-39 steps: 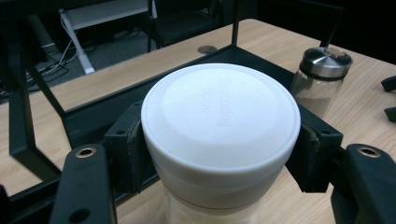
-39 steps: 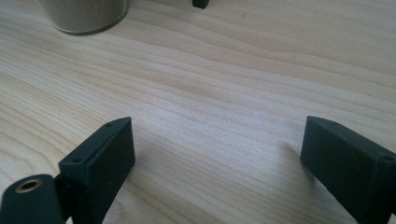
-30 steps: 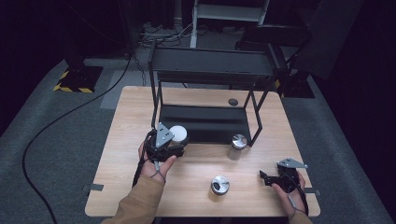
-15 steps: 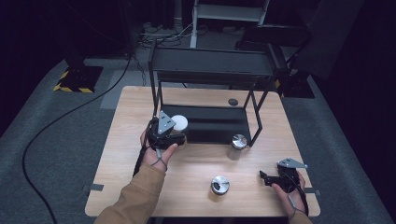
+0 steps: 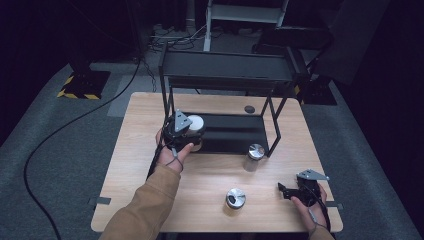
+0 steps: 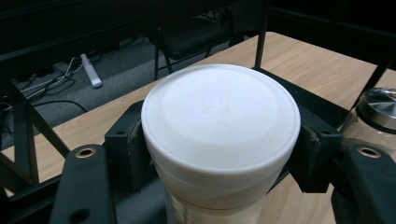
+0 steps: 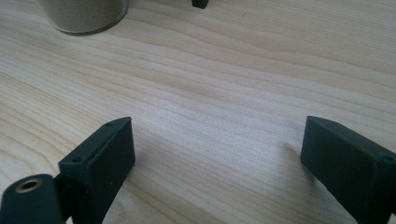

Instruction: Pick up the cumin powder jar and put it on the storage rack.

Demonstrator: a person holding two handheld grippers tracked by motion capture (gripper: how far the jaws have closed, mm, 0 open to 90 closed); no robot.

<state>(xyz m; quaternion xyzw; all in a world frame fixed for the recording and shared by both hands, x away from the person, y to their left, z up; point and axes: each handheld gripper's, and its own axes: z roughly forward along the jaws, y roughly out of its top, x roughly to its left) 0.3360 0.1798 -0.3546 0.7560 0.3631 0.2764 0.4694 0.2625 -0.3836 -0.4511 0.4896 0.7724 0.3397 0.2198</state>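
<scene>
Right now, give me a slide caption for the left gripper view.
Left gripper clamped on a white-lidded jar beside the black rack.

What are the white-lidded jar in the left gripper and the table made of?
The white-lidded jar has a matte lid with faint raised lettering, probably plastic; its body looks translucent, glass or plastic. The left gripper clamps it. The table shows pale wood grain, perhaps laminate.

Lighting: dim room, near-black surround; overhead light falls on the wooden table (image 5: 150, 190), brightest surface in the high view. Shadows: soft, under the black rack (image 5: 225, 90). Glare: small highlights on 2 metal-lidded jars (image 5: 235, 197). High view: soft, grainy. Left gripper view: white lid (image 6: 219, 121) sharp, background blurred. Right gripper view: wood grain crisp, evenly lit.
</scene>
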